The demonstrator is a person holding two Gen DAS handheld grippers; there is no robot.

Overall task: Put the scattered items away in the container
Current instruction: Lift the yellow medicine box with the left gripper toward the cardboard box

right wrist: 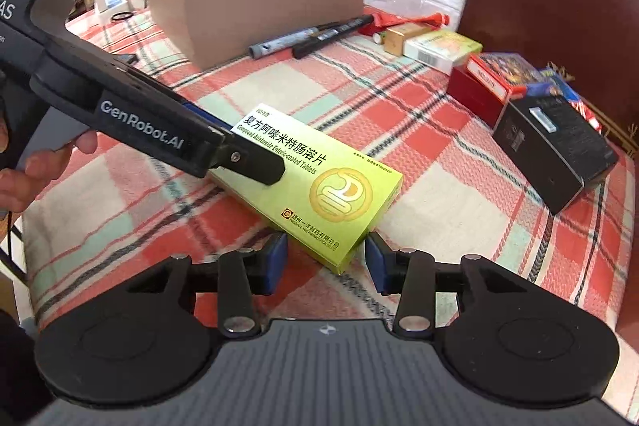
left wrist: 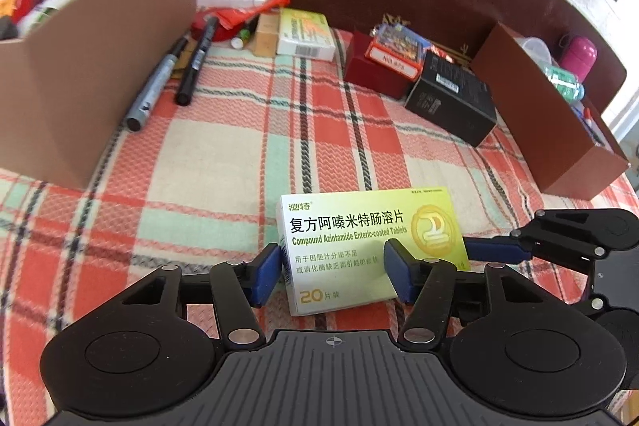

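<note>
Checked red, cream and mint blanket [left wrist: 223, 154] covers the surface, with a white brick wall and a dark brown headboard behind. At the upper left of the left wrist view stands a tan cardboard box [left wrist: 100, 82], already holding packets; a reddish-brown box [left wrist: 559, 130] sits at the right edge.

Low in the centre of both views lies the yellow-green cardboard medicine carton [left wrist: 359, 246], flat on the blanket with its printed face up. In the right wrist view its long axis runs diagonally from centre left to lower centre, one short end pointing toward that camera.

The left gripper [left wrist: 333, 272] has its blue pads either side of the carton's white end, set narrow and at or very near the carton's edges; I cannot tell whether they are pressing. That placement across the short width looks like a grasp meant to lift it. The right gripper [right wrist: 326, 260] is parted moderately, its pads flanking the near corner of the carton without clearly touching, perhaps steadying it or standing by.

Other loose things lie farther back: a grey marker pen [left wrist: 153, 92] and a black marker pen [left wrist: 195, 66] beside the tan box, a white-and-green carton [left wrist: 305, 34], a dark red box [left wrist: 371, 70] and a black rectangular box [left wrist: 451, 98].
</note>
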